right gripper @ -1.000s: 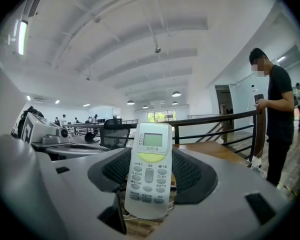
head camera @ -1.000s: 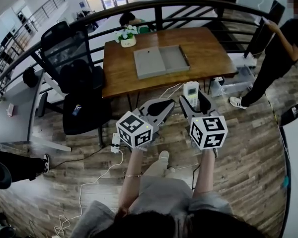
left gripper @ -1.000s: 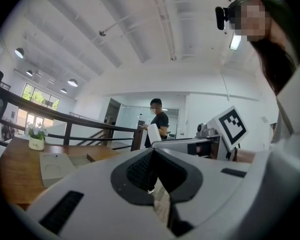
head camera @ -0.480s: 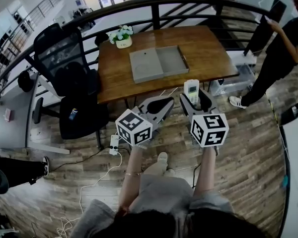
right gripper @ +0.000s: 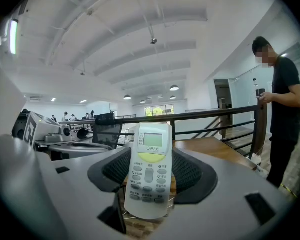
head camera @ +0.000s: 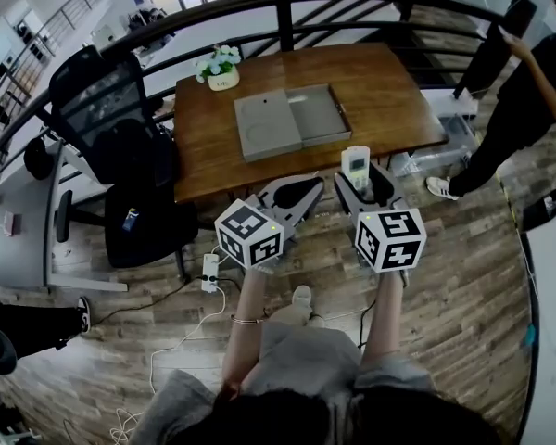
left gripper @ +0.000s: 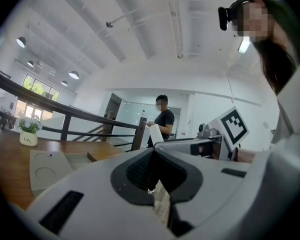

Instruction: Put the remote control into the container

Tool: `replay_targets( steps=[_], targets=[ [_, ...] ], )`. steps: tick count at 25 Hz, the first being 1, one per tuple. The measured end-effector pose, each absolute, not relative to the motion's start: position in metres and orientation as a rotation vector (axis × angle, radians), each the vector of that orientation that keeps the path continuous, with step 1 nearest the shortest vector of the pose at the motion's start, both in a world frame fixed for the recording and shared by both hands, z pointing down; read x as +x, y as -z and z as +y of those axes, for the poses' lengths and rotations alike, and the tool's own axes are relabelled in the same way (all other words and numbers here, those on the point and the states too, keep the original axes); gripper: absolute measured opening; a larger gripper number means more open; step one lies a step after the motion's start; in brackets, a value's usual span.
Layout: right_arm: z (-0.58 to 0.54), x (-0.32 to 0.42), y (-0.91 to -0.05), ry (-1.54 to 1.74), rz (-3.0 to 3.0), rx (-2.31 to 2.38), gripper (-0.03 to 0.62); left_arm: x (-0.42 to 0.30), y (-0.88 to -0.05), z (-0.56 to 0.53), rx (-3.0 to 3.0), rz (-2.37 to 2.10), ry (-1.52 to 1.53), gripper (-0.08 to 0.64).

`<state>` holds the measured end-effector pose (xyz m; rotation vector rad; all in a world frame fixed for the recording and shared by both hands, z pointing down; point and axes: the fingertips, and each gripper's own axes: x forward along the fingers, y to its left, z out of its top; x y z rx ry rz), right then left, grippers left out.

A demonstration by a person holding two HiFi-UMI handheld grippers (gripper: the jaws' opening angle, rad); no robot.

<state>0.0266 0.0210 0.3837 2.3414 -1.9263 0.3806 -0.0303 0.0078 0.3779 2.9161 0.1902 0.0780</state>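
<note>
Remote control [right gripper: 148,171] stands upright, clamped between the jaws of the right gripper [head camera: 360,178], just short of the table's [head camera: 398,82] near edge. The left gripper [head camera: 310,193] sits beside it, closed on nothing. Farther on, mid-table, the grey container [head camera: 320,114] lies open. The carry looks under way; next, reach over the table's edge, lower the remote in, then let go.

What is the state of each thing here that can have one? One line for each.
right claw: shut on the remote control.
remote control: held upright, buttons facing the right gripper view.
left claw: shut, empty.
container: open, empty, on the table.
lid: off, flat beside the container.
</note>
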Motion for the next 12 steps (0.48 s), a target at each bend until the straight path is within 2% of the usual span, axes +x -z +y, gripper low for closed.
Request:
replay_targets(
  steps=[12],
  targets=[
    [-0.002, 0.035, -0.384, -0.369, -1.873, 2.38, 0.249, -0.022, -0.377, -0.02, 2.916, 0.244, -0.064, 0.003]
  ],
)
